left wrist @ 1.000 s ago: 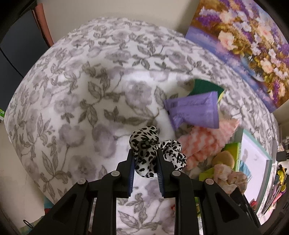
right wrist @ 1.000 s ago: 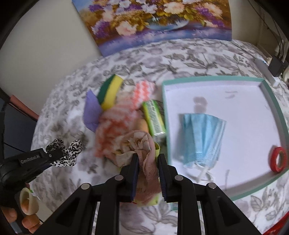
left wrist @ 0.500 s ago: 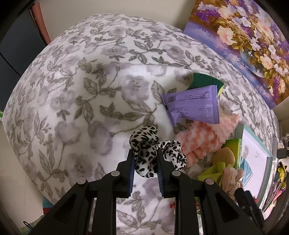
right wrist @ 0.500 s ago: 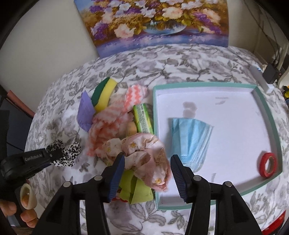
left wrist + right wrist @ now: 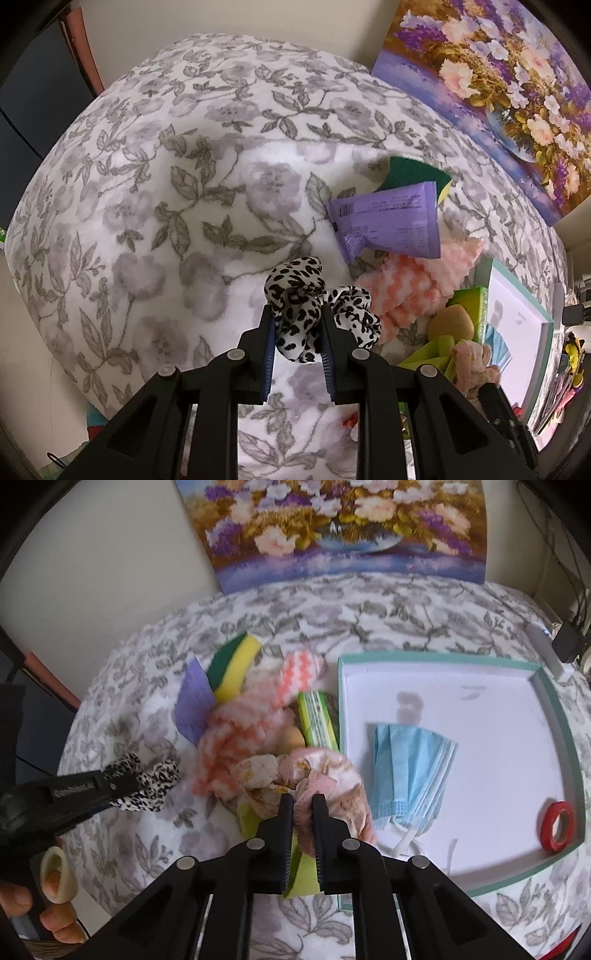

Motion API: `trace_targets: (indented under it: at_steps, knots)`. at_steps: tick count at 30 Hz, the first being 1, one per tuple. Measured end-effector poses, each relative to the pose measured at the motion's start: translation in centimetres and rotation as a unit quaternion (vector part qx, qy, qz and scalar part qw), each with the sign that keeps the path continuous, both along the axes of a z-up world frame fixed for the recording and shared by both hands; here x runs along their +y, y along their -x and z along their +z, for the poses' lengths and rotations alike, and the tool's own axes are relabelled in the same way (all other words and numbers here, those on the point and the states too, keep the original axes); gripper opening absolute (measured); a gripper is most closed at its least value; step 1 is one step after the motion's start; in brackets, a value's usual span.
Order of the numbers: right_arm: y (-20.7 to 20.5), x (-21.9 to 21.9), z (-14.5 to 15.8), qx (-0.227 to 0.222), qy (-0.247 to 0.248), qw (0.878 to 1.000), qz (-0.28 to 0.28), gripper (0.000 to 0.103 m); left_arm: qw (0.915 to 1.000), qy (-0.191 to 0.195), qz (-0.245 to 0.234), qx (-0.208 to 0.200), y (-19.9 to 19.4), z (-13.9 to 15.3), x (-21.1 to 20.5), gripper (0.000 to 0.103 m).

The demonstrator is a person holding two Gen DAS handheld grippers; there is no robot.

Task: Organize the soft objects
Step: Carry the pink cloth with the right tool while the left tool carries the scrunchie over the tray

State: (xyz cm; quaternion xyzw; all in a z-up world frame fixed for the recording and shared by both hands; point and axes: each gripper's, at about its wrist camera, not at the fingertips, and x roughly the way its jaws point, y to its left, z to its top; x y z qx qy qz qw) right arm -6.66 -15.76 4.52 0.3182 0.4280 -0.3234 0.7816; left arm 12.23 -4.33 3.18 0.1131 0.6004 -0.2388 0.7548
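Here the left gripper (image 5: pixel 297 325) is clamped on a leopard scrunchie (image 5: pixel 295 295), whose free loops bulge above and to the right of the pads, over the floral blanket (image 5: pixel 155 206). In the right wrist view the same scrunchie (image 5: pixel 144 779) shows at the left, held at the tip of the left gripper (image 5: pixel 122 781). The right gripper (image 5: pixel 303 805) has its fingers drawn narrow, pinching a fold of a pink floral cloth (image 5: pixel 325 771) that lies at the near end of the pile, just left of the tray (image 5: pixel 557 705). Behind the cloth sit a peach-and-white towel (image 5: pixel 236 738), a tan puff (image 5: pixel 291 734), a green packet (image 5: pixel 317 716), a purple pouch (image 5: pixel 194 701) and a green-yellow sponge (image 5: pixel 232 664); a lime cloth (image 5: pixel 306 867) lies under the pink one, near the fingers. Inside the tray a blue mask (image 5: pixel 410 771) rests near its left wall, and a red tape roll (image 5: pixel 557 825) sits in the near right corner. A flower painting (image 5: pixel 343 528) leans against the far wall.
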Motion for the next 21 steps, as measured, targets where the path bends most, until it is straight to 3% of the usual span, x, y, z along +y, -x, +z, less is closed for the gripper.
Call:
trace_targets:
  at_steps: [10, 21]
  knots:
    - [2.6, -0.7, 5.0, -0.069, 0.049, 0.996, -0.034, 0.011, 0.9975, 0.052, -0.026, -0.041, 1.8, 3.8, -1.2, 0.023]
    - [10.0, -6.4, 3.0, -0.009, 0.062, 0.989, -0.134, 0.011, 0.9886, 0.096, -0.110, -0.035, 8.3, 4.8, -7.8, 0.023]
